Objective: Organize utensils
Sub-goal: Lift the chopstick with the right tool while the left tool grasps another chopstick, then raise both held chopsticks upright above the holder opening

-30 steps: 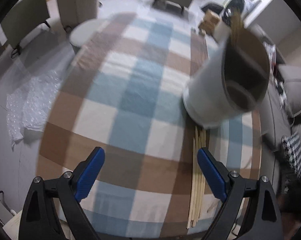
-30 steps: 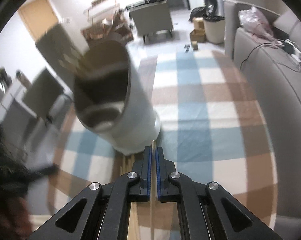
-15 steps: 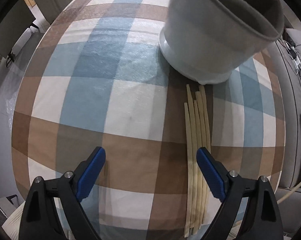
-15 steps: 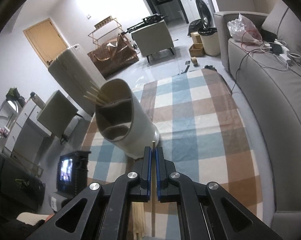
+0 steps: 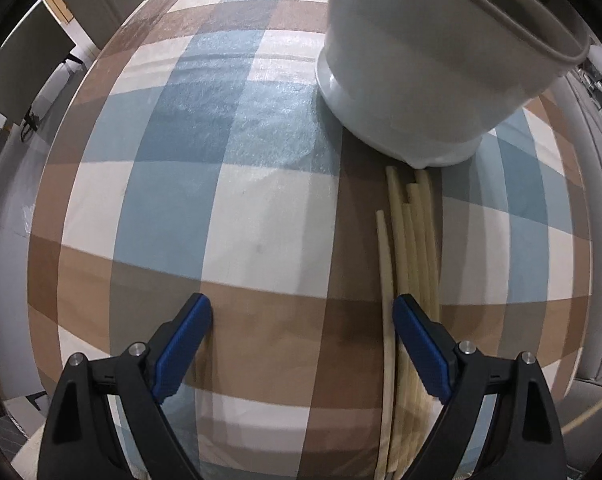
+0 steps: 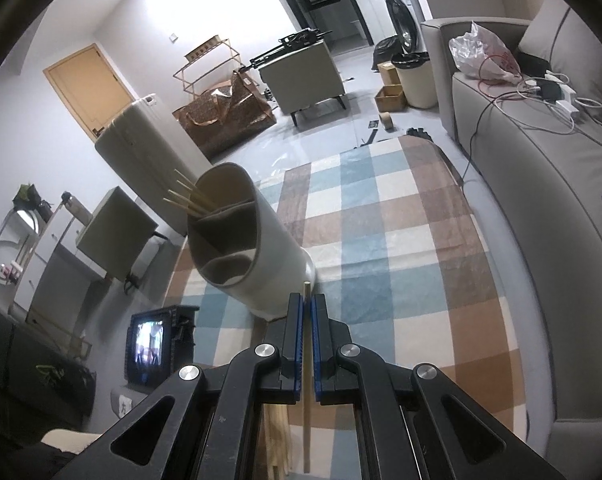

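Chopsticks [image 5: 415, 248]: we see a loose bundle flat on the checked tablecloth [image 5: 229, 152], long axes parallel, far tips ending just short of the base of the white holder [image 5: 413, 80].

Left gripper [image 5: 301, 320] points straight down over the cloth with jaws wide apart and nothing between them. The bundle lies at its right-hand finger [image 5: 419, 344]; the innermost stick runs just inside that pad and the rest pass under or outside it. The gap itself is mostly over bare cloth, so we're off-centre.

Right gripper [image 6: 307, 336] has its jaws pressed together on a single chopstick [image 6: 307, 292]. The stick runs along the fingers, tip poking out ahead, angled down and forward. The holder sits just ahead and left of that tip in the right wrist view, touching or very near it in the frame. It has divided compartments, and a few sticks [image 6: 189, 198] already stand in the far one.

Our read:
- Right hand is nearer to finishing: the stick needs raising and tipping closer to upright, then moving left over the far compartment.
- Left hand needs a shift toward the bundle so the sticks run across the gap, not along one pad.
- Risk: the held stick's tip nudging the holder wall.
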{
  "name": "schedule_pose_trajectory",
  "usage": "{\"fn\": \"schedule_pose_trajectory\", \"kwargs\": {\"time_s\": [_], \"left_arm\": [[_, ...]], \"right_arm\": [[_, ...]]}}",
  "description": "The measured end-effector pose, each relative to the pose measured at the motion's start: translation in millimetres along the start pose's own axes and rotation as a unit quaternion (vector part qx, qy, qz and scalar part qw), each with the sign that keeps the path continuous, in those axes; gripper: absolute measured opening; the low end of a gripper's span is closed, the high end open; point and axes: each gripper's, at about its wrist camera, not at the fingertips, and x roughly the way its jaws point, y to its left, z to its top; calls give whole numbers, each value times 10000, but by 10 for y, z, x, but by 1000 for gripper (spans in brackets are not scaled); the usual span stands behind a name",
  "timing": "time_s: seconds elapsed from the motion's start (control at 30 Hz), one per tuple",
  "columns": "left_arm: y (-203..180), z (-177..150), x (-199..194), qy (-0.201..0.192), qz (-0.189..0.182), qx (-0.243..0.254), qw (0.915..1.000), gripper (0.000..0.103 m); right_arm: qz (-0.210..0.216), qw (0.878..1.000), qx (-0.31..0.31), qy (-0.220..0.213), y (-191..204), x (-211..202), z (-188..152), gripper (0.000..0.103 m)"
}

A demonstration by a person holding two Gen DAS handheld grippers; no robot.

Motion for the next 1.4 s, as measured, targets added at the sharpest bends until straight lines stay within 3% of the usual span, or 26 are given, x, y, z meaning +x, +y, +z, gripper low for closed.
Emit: {"fn": "schedule_pose_trajectory", "kwargs": {"time_s": [0.17,0.23,0.33,0.4,0.5,0.7,0.87,0.93,1.07,1.17,1.23,1.4], "left_arm": [[-121,9,-23,-51,67,79,9999,87],[-120,20,-52,-59,17,85,9999,78],[-237,41,-91,-146,-19,253,9996,49],[-310,44,-122,-182,-52,332,9993,24],[-389,54,-121,-214,-131,327,9991,2],[-375,97,-157,-625,-450,200,9968,0],[-165,51,-523,-1133,-810,89,9902,0],[-75,17,-717,-1397,-1039,62,9847,0],[102,-132,-1198,-2308,-1523,69,9610,0],[110,-38,-1253,-2666,-1661,202,9492,0],[85,27,-1252,-2772,-1718,326,9448,0],[189,-17,-1213,-2770,-1791,460,9429,0]], "right_arm": [[-12,10000,51,-12,-29,-3,7,3],[-29,10000,53,-6,-29,1,12,3],[-15,10000,57,-9,-31,0,11,3],[-4,10000,40,-14,-29,-7,8,3],[-34,10000,-10,-39,-17,-17,2,3],[-154,9999,-54,-23,-10,33,-11,3],[-101,9998,-133,-73,72,56,-4,3],[-93,9997,-223,-100,126,65,-1,3],[-35,9988,-443,-228,271,63,-6,3],[-44,9970,-665,-401,391,56,-20,3],[-83,9950,-796,-590,458,46,-33,3],[-159,9919,-947,-826,568,40,-52,3]]}}
